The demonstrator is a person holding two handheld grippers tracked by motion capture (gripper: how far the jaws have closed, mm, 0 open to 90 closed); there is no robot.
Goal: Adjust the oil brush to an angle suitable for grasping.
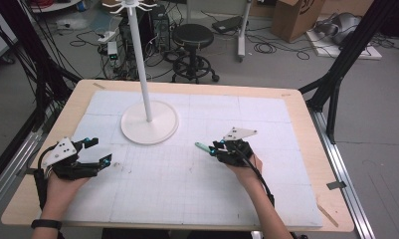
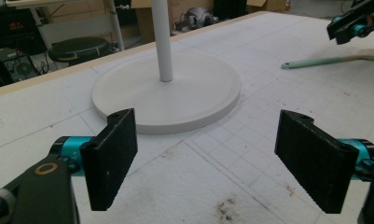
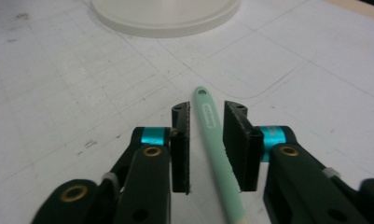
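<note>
The left gripper (image 1: pixel 98 151) rests on the mat (image 1: pixel 187 194) with jaws wide apart, holding nothing. Behind stands the rack (image 1: pixel 149 122). At the right, the right gripper (image 1: pixel 213 148) has loosened; the spatula (image 3: pixel 214 140) lies on the mat between its parted jaws, ungripped.

Beyond your table (image 1: pixel 306 149) lies grey floor (image 1: pixel 286 74) strewn with cables (image 1: pixel 266 48). You see a black stool (image 1: pixel 193 36) behind, a cardboard box (image 1: pixel 296 17) far right, black frame struts (image 1: pixel 346 55) both sides.

Mint-green spatula handle (image 3: pixel 217 149), white stand (image 1: pixel 149 122)
</note>
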